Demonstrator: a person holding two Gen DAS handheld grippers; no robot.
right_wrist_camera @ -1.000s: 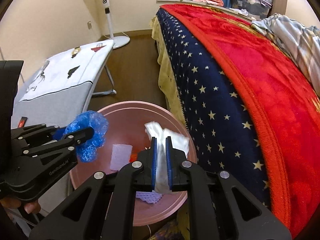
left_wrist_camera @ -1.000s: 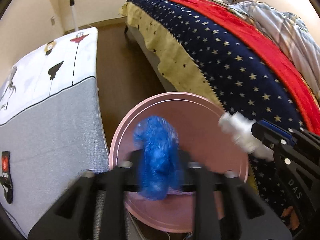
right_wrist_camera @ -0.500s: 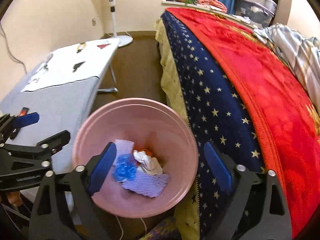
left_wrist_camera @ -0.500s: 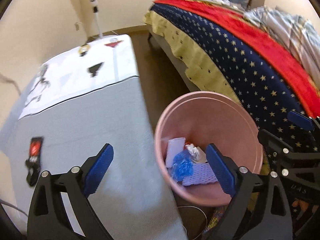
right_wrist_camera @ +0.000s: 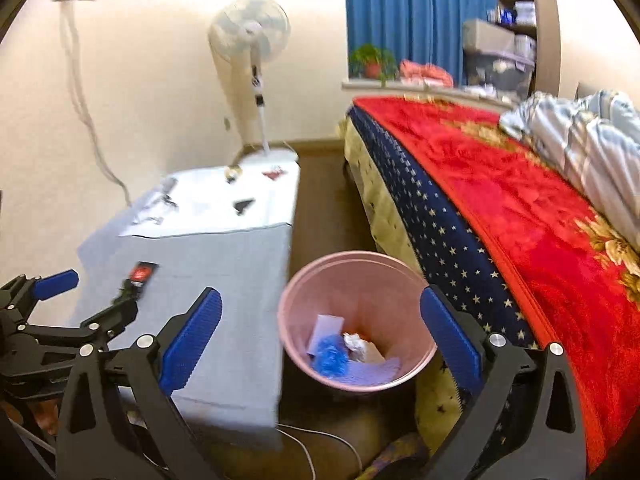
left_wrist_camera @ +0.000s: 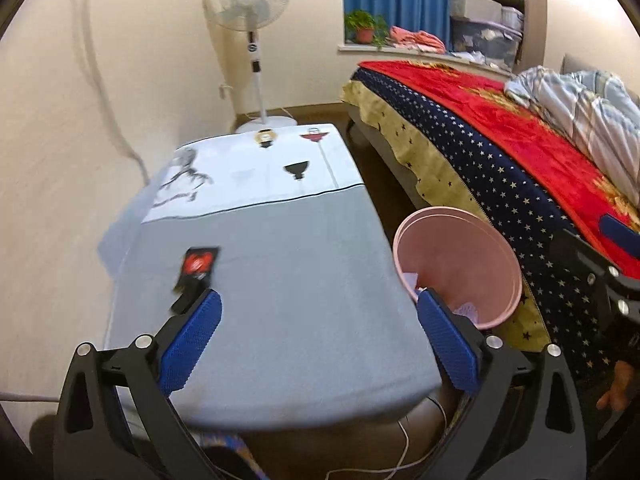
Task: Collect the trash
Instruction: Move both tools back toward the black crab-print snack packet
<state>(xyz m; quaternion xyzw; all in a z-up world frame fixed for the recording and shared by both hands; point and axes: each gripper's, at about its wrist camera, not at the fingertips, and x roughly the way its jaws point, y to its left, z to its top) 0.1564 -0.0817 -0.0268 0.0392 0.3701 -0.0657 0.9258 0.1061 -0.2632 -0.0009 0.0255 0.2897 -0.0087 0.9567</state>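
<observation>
Two grippers show, and both have their jaws spread wide with nothing between them. The left gripper (left_wrist_camera: pixel 318 338) hangs over the grey end of a cloth-covered table (left_wrist_camera: pixel 296 280). The right gripper (right_wrist_camera: pixel 320 334) hangs above a pink bin (right_wrist_camera: pixel 420 280) that stands on the floor, between the table and the bed (right_wrist_camera: pixel 520 208).

Inside the bin lies the trash. A crumpled blue bag (right_wrist_camera: pixel 330 354) sits near the middle. A scrunched white tissue (right_wrist_camera: pixel 360 346) lies just beside it on the right. A white paper piece (right_wrist_camera: pixel 330 326) leans against the bin wall behind the blue bag. A pale purple net (right_wrist_camera: pixel 374 370) lies at the front, touching the blue bag.

From the left wrist view, only the bin's rim and far wall show well, and a bit of the purple net peeks out behind one blue finger pad.

On the table lies a small black tag with a red mark (left_wrist_camera: pixel 198 266), near the left gripper's tips. The far end of the cloth is white with dark drawings.

A white standing fan (left_wrist_camera: pixel 250 0) is by the wall behind the table. The bed has a red blanket (left_wrist_camera: pixel 500 120) over a dark blue cover with stars (left_wrist_camera: pixel 500 184). A striped quilt (left_wrist_camera: pixel 588 104) is bunched on top. A potted plant (left_wrist_camera: pixel 364 26) sits on the sill by blue curtains.
</observation>
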